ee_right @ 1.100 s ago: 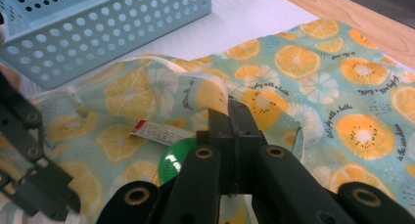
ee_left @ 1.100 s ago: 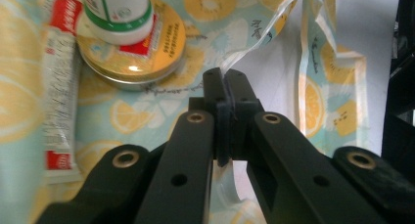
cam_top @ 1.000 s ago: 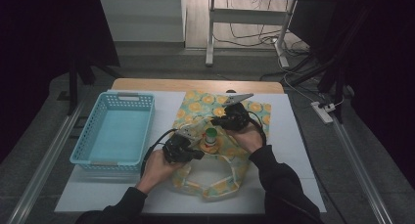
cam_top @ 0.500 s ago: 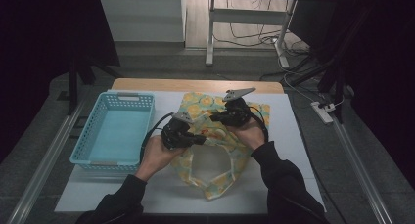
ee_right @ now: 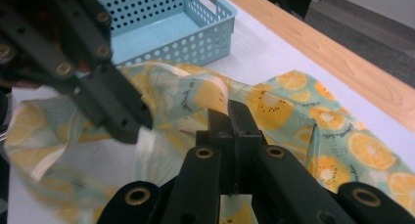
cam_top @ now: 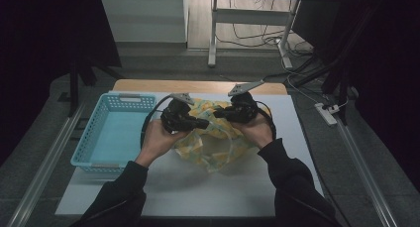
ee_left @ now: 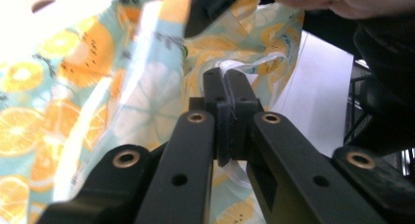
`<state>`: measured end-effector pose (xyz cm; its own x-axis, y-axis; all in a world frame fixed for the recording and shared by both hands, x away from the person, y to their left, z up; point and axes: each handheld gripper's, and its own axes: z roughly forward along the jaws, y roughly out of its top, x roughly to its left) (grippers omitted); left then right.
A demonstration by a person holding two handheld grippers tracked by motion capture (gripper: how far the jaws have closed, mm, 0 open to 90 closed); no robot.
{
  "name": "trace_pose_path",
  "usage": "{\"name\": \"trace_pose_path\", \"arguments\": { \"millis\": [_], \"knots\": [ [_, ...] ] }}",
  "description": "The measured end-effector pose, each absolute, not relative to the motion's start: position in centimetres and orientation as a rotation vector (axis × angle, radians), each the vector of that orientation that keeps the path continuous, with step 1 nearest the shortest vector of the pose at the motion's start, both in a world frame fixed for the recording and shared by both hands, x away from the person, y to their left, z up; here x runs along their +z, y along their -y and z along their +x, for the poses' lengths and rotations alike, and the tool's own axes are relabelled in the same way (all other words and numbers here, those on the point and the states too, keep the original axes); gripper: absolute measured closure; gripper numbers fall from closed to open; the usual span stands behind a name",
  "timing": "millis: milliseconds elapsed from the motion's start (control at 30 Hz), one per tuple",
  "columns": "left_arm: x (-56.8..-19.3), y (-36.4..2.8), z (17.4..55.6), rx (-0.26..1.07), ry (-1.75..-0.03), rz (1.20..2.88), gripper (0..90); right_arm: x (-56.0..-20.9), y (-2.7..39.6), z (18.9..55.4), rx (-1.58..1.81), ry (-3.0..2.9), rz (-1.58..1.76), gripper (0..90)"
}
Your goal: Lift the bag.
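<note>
From above our side we looked forward and down on the table (cam_top: 198,187). Each gripper camera sat close behind its jaws, facing the bag (ee_left: 73,87), which all views shared.

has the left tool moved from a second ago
Yes. The left tool, shut on the fruit-print bag, has risen and now sits level with the blue basket's far rim.
</note>
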<state>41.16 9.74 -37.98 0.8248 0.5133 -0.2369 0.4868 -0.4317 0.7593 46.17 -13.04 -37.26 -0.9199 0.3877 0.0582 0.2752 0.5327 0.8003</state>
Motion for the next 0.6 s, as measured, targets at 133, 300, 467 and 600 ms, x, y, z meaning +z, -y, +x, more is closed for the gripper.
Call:
{"name": "trace_pose_path", "arguments": {
  "millis": [133, 300, 467, 600],
  "knots": [
    [-36.4, -9.8, 41.6, 0.061, -0.726, 2.097, 89.7, -36.0, 13.1, 46.1, 1.361, -2.625, 0.560, 90.0],
    [-34.6, -10.0, 42.3, 0.088, -0.715, 2.082, 89.8, -34.6, 13.2, 46.0, 1.371, -2.610, 0.552, 90.0],
    [-33.1, -10.1, 42.8, 0.099, -0.704, 2.056, 89.7, -33.1, 13.1, 46.0, 1.371, -2.594, 0.534, 90.0],
    [-31.9, -10.2, 43.0, 0.116, -0.684, 2.047, 89.8, -31.9, 13.1, 46.0, 1.370, -2.581, 0.516, 90.0]
  ]
}}
